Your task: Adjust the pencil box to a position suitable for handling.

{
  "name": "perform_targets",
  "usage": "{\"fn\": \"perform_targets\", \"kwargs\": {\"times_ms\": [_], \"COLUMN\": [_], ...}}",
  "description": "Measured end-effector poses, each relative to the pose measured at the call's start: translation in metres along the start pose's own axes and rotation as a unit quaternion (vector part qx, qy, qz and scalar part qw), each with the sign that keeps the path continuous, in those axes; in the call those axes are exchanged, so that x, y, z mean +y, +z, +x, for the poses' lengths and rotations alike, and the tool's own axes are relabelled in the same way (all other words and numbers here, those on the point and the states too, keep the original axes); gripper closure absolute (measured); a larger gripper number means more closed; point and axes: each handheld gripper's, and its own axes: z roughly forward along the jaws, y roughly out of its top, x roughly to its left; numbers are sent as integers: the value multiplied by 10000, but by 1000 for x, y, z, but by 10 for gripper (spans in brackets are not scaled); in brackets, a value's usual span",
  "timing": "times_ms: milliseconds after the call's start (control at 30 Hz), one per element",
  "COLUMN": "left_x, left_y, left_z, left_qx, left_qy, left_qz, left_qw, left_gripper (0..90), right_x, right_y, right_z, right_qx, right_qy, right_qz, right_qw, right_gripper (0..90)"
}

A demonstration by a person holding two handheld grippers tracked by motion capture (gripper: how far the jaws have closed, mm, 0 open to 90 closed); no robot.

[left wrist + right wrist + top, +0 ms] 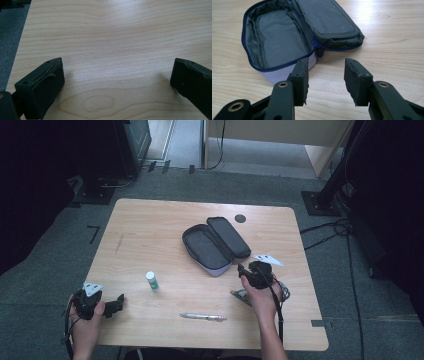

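The open pencil case (216,242) lies just past the table's (150,230) centre, lid flipped back toward two o'clock, and the right gripper (243,269) sits at its five o'clock corner with jaws partly apart, nothing between them. At the table's seven o'clock corner the left gripper (120,301) rests with jaws wide apart over bare wood

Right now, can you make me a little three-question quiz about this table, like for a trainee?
1. True or false: the pencil case lies zipped shut.
2. Which lies nearest the table's front edge: A the pen, B the glue stick, C the pencil case?
3. What is between the right gripper's jaws?

Key: 1 false, it lies open and empty. 2 A. 3 Nothing; the jaws stand apart just short of the case.
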Motion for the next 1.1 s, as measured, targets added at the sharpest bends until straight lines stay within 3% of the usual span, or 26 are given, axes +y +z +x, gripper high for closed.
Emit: {"fn": "perform_targets", "kwargs": {"times_ms": [367, 700, 967, 1100], "left_x": [0, 0, 0, 0], "left_y": [0, 0, 0, 0], "left_z": [0, 0, 0, 0], "left_qx": [1, 1, 0, 2], "left_qy": [-2, 0, 0, -2], "left_qz": [0, 0, 0, -1], "left_qw": [10000, 10000, 10000, 10000], "left_gripper": [0, 0, 0, 0], "right_x": [4, 11, 12, 12], "right_y": [19, 42, 51, 54], "right_z": [13, 25, 26, 28], "right_qx": [121, -85, -87, -99], "right_qy": [173, 310, 603, 603], "right_qz": [162, 302, 371, 391], "right_qw": [9996, 9990, 9975, 9974], "right_gripper": [548, 490, 476, 460]}}
